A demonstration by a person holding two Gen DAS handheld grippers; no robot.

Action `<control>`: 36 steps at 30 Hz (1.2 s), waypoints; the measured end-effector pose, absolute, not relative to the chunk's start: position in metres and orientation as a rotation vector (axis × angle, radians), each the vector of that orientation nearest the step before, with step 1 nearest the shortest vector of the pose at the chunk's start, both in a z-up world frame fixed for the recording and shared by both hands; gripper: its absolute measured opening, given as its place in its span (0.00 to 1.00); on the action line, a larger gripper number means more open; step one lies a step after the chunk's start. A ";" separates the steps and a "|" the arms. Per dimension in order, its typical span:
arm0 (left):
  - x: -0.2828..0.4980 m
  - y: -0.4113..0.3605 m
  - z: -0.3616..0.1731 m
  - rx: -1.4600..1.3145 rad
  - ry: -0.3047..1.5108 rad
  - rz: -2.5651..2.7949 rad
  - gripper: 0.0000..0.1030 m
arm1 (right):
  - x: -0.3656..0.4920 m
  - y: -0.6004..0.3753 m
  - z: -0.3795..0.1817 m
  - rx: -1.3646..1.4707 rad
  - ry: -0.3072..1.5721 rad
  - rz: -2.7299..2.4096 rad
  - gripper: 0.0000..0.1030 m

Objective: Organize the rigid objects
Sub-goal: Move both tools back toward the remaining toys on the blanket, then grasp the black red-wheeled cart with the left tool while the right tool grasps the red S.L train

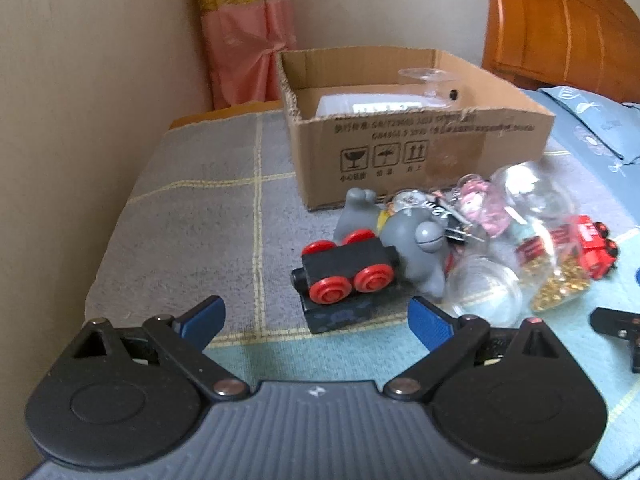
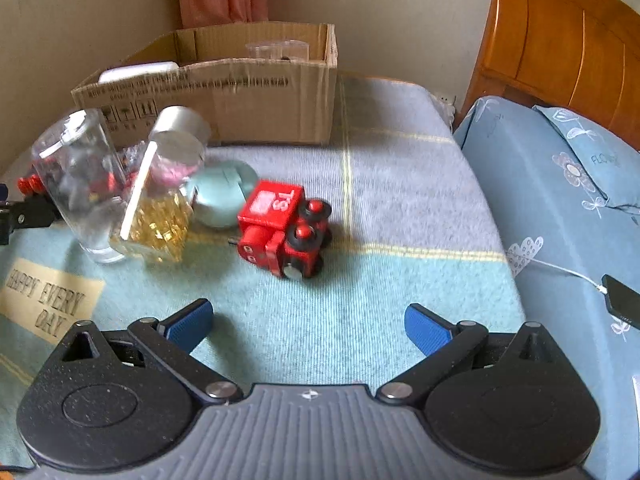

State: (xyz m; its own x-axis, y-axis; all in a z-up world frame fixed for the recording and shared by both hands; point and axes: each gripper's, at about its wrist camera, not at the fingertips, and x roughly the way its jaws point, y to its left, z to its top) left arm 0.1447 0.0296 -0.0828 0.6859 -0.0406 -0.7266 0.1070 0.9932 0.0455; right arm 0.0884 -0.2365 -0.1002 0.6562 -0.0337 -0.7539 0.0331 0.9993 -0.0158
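Observation:
My left gripper (image 1: 316, 318) is open and empty, just in front of a black toy wagon with red wheels (image 1: 346, 270) lying on a dark block. A grey toy animal (image 1: 412, 252) lies behind the wagon. My right gripper (image 2: 308, 326) is open and empty, a little short of a red toy train (image 2: 282, 228) tipped on the blanket. Clear jars stand left of the train, one with gold beads (image 2: 160, 216), one empty glass (image 2: 80, 188). The open cardboard box (image 1: 420, 148) stands at the back and also shows in the right wrist view (image 2: 240, 96).
The box holds a white container (image 1: 360, 106) and a clear cup (image 1: 430, 80). A round teal case (image 2: 220, 196) lies beside the jars. A wooden headboard (image 2: 560, 32), a blue pillow (image 2: 560, 184) and a phone on a cable (image 2: 622, 300) are to the right. A wall runs along the left.

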 end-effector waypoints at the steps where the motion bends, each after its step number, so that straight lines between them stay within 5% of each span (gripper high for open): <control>1: 0.146 0.029 -0.085 0.081 0.812 -0.082 0.95 | 0.089 -0.237 -0.102 -0.005 0.850 -0.038 1.00; 23: 0.147 0.055 -0.097 0.030 0.785 0.021 0.95 | 0.102 -0.243 -0.105 -0.031 0.793 0.019 1.00; 36: 0.149 0.044 -0.095 0.027 0.757 -0.038 0.77 | 0.123 -0.242 -0.107 -0.045 0.775 0.054 1.00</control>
State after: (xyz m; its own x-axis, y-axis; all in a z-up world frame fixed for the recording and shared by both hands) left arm 0.1494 0.0440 -0.0954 0.7259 -0.0244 -0.6873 0.0437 0.9990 0.0107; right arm 0.1227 -0.2421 -0.1066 0.7133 0.0319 -0.7001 -0.0647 0.9977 -0.0205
